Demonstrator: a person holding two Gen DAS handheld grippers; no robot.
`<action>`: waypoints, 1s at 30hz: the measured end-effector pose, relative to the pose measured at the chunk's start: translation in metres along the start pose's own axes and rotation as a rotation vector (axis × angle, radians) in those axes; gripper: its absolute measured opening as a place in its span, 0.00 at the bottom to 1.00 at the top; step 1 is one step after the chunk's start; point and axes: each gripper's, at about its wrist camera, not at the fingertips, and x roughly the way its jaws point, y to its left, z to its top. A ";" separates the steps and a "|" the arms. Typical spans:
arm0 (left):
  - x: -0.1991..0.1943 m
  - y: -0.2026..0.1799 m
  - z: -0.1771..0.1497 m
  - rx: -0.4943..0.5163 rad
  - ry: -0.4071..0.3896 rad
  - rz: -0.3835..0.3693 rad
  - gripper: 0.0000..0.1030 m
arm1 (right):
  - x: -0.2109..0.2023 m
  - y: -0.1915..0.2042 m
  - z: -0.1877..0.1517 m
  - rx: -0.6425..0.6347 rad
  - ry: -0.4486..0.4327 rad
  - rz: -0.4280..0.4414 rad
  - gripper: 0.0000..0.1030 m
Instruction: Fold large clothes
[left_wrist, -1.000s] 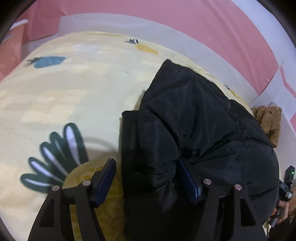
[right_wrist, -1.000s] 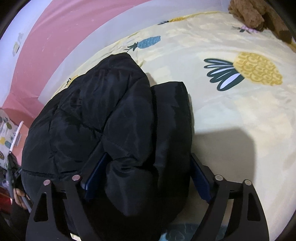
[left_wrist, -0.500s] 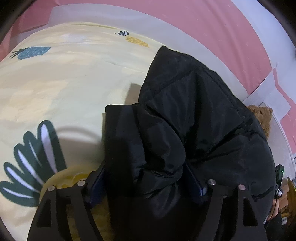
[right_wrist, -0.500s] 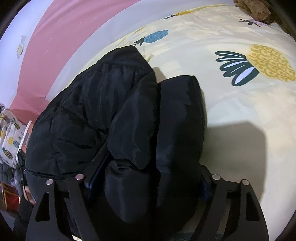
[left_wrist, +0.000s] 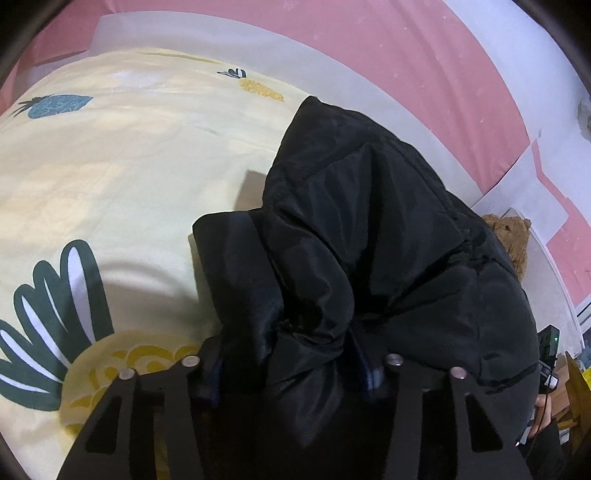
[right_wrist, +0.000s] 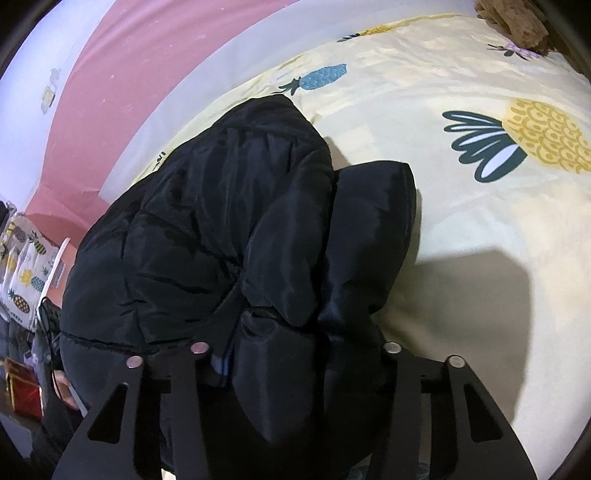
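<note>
A black padded jacket lies bunched on the bed, which carries a pale yellow sheet printed with pineapples; the garment's bulk sits toward the bed's edge beside the pink wall. In the left wrist view the left tool is closed down on a thick gather of jacket fabric at the near end, its 2 blue pads mostly buried in the folds, only a sliver of the right pad visible. A rolled, sleeve-like section runs along the jacket's left side, resting on the sheet. In the right wrist view the right tool likewise clamps a wad of the jacket at its near end, with part of 1 blue pad showing on the left and the other hidden by fabric. There the rolled section lies on the jacket's right side. A brown plush toy sits beyond the jacket at the right in the left view. A patterned pillow is seen at the far left of the right view.
</note>
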 end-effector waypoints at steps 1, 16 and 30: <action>-0.002 0.000 0.000 -0.003 -0.003 -0.002 0.43 | -0.002 0.001 0.000 0.000 -0.003 -0.001 0.39; -0.090 -0.049 0.013 0.079 -0.123 0.062 0.19 | -0.080 0.038 0.009 -0.072 -0.127 0.007 0.23; -0.141 -0.042 0.049 0.087 -0.228 0.071 0.18 | -0.069 0.085 0.034 -0.105 -0.176 0.085 0.23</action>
